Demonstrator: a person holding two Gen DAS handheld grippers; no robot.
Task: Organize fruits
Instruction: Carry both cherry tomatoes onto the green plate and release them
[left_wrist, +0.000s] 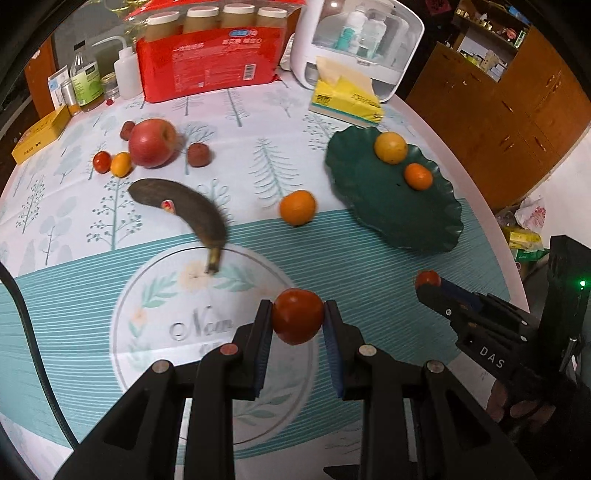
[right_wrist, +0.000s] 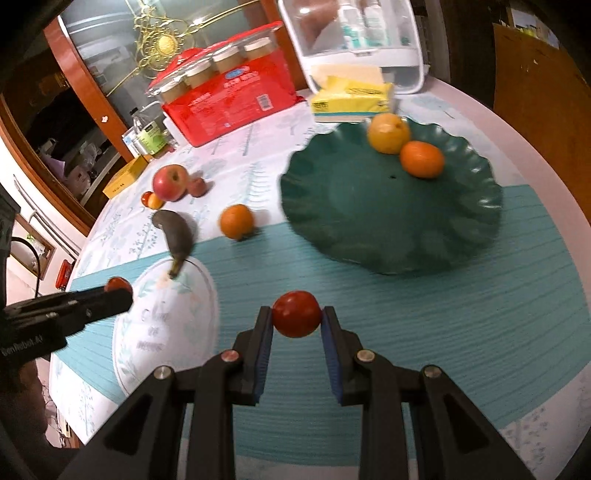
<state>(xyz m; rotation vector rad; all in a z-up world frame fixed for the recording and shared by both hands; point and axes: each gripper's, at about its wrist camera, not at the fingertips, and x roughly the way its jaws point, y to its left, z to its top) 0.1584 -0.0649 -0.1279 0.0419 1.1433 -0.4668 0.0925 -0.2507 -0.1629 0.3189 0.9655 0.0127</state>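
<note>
My left gripper (left_wrist: 298, 314) is shut on a red tomato (left_wrist: 297, 320) above the tablecloth. My right gripper (right_wrist: 297, 315) is shut on another red tomato (right_wrist: 296, 314), short of the green scalloped plate (right_wrist: 351, 218). The plate (left_wrist: 388, 214) holds a yellow citrus (right_wrist: 388, 132) and an orange (right_wrist: 421, 158). A loose orange (left_wrist: 297, 207) lies left of the plate. A dark overripe banana (left_wrist: 184, 210), a red apple (left_wrist: 152, 142) and several small fruits lie at the far left. The right gripper with its tomato (left_wrist: 427, 279) shows in the left wrist view.
A red multipack of jars (left_wrist: 207, 62), a yellow tissue pack (left_wrist: 345, 98), a white storage case (left_wrist: 354, 40) and bottles (left_wrist: 86, 79) stand along the back. A yellow box (left_wrist: 40, 134) sits at the left edge. The round table's edge curves at the right.
</note>
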